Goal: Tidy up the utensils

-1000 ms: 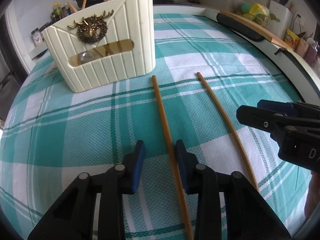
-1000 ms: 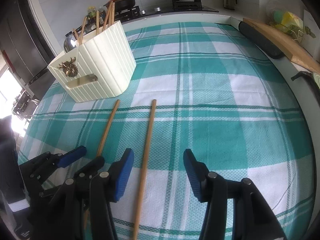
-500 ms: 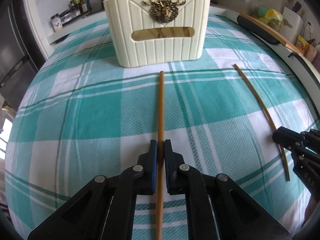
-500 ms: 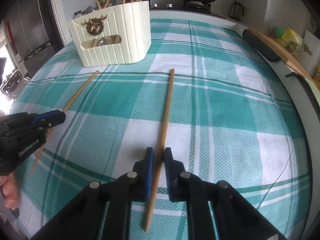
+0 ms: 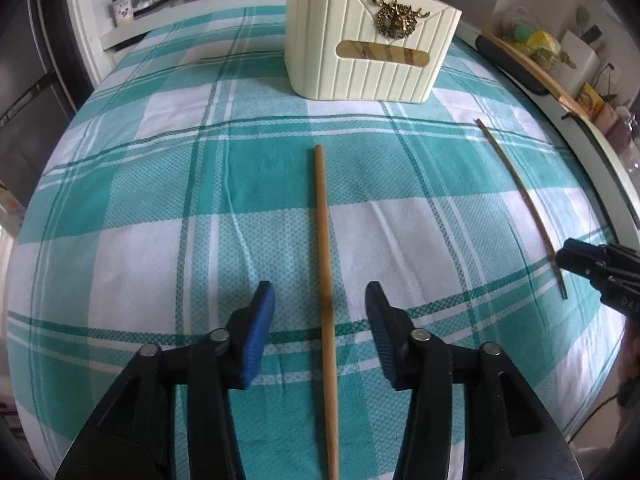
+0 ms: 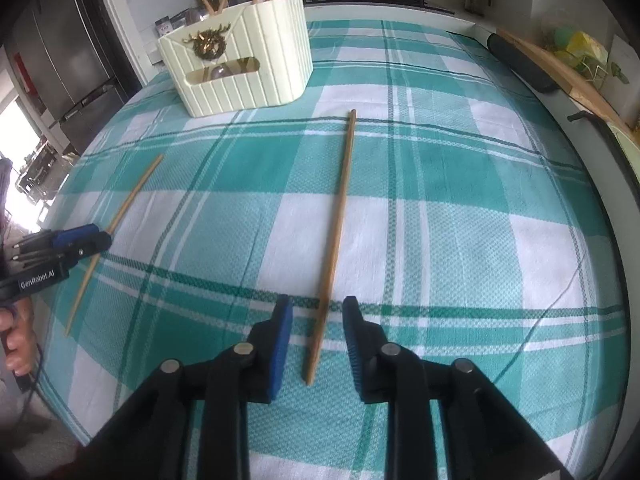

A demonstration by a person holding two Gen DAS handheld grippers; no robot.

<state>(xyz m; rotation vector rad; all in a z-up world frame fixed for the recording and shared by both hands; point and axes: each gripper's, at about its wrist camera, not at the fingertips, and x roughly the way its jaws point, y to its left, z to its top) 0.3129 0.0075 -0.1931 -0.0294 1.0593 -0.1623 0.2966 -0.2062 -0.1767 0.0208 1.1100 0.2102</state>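
The left gripper (image 5: pixel 320 336) has its jaws opening, fairly wide, straddling the left chopstick (image 5: pixel 325 264) without pressing it. The right gripper (image 6: pixel 316 340) also has its jaws opening, narrower, either side of the right chopstick (image 6: pixel 336 224), pads clear of it. Both sticks lie flat on the checked cloth (image 6: pixel 460 208) covering the surface, in front of the cream utensil holder (image 6: pixel 244 68), tips toward it but well short. Likely trouble: a thin round stick can roll or pivot out as the pads close, or the pads pinch cloth as well. A grip near one end would let the far tip droop and miss the holder's mouth.
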